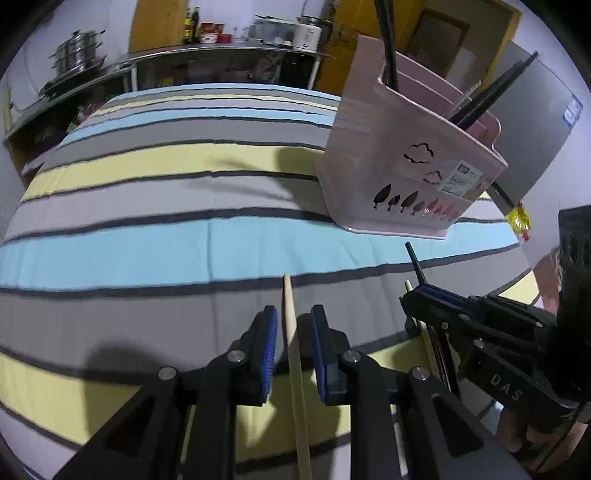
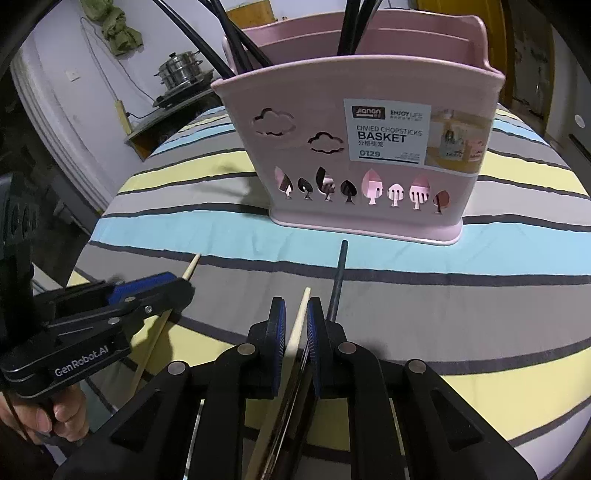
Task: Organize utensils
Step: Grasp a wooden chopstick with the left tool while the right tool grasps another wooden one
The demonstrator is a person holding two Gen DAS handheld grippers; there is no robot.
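A pink divided chopstick basket (image 1: pixel 406 166) (image 2: pixel 351 147) stands on the striped cloth with several black chopsticks (image 2: pixel 354 26) upright in it. My left gripper (image 1: pixel 293 310) (image 2: pixel 177 284) is open a little around a wooden chopstick (image 1: pixel 291 332) (image 2: pixel 192 266); a gap shows on each side of the stick. My right gripper (image 2: pixel 296 302) (image 1: pixel 417 291) is shut on a wooden chopstick (image 2: pixel 301 314) and a black chopstick (image 2: pixel 338 280) together. Their tips point toward the basket, a short way in front of it. The two grippers sit side by side.
The striped cloth (image 1: pixel 147 251) covers a round table whose edge drops off at the left (image 2: pixel 85 258). Behind it are a steel counter (image 1: pixel 221 55) with bottles and stacked pots (image 1: pixel 77 51). A yellow wrapper (image 1: pixel 519 219) lies at the right. A hand (image 2: pixel 48 417) holds the left gripper.
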